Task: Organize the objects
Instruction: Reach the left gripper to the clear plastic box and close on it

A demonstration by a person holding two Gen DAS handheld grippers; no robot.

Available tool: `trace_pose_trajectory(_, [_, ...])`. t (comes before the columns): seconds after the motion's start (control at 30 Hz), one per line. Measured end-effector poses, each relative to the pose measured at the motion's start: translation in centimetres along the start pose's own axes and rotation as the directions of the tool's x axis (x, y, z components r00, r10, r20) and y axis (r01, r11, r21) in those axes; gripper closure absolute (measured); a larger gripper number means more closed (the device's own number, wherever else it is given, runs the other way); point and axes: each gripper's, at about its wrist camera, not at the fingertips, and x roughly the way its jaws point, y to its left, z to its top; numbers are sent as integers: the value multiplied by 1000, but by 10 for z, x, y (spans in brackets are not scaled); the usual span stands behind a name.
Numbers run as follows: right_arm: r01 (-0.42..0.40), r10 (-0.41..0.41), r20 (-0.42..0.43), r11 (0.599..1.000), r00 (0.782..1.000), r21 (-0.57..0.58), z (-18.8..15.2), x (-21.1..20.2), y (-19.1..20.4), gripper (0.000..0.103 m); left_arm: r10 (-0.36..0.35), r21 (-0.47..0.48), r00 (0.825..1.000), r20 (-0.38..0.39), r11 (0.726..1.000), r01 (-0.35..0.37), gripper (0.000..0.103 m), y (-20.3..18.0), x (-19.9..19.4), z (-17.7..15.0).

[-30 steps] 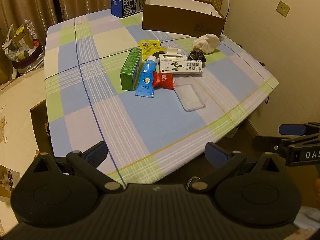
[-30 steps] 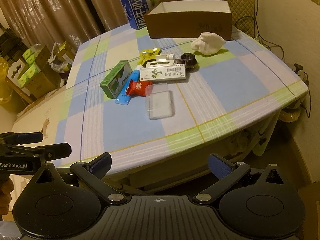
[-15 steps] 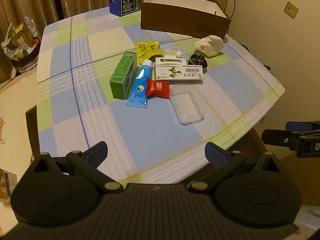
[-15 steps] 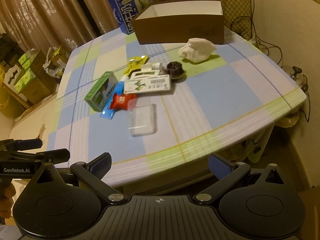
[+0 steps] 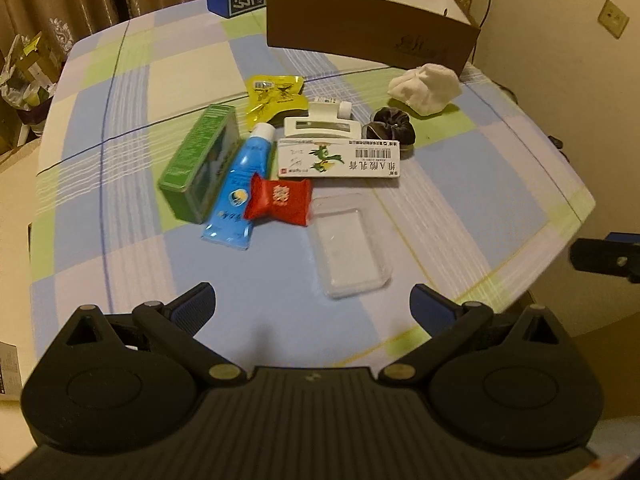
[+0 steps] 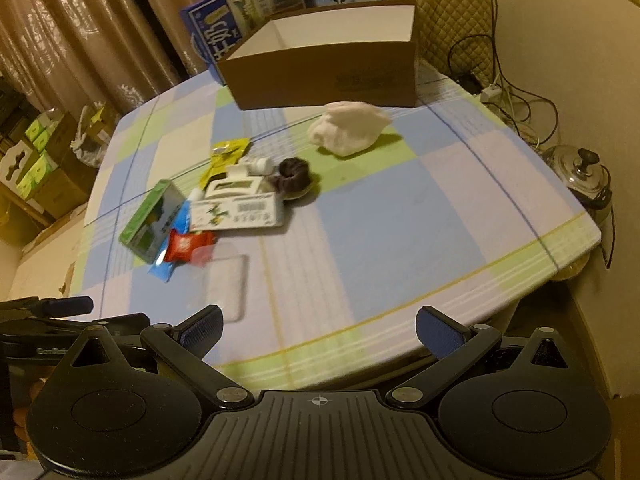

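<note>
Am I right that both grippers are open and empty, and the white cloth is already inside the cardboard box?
Not quite. The left gripper and right gripper are open and empty, but the white cloth lies on the table in front of the cardboard box, not inside it. The right wrist view shows this.

On the checked cloth you have a green box [image 5: 198,162] lying flat, a blue tube [image 5: 244,184] just right of it with a red packet [image 5: 279,199] across its lower end, and a clear tray [image 5: 350,246] nearest you. Behind lie a white carton [image 5: 339,159], yellow pouch [image 5: 275,94], dark scrunchie [image 5: 389,129] and white cloth [image 5: 425,88], before the open brown box [image 5: 372,36].
</note>
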Motion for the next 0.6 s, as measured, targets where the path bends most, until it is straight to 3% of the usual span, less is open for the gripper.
trace_pose_trajectory(0.4, [2, -2, -25, 1000, 1000, -11, 34, 12, -58, 2, 85, -35, 995, -51, 996, -87, 1, -30, 71, 28])
trace_pose_trajectory(0.6, [1, -2, -33, 1000, 999, -26, 46, 15, -78, 2, 122, -43, 989, -89, 991, -127, 10, -36, 98, 30])
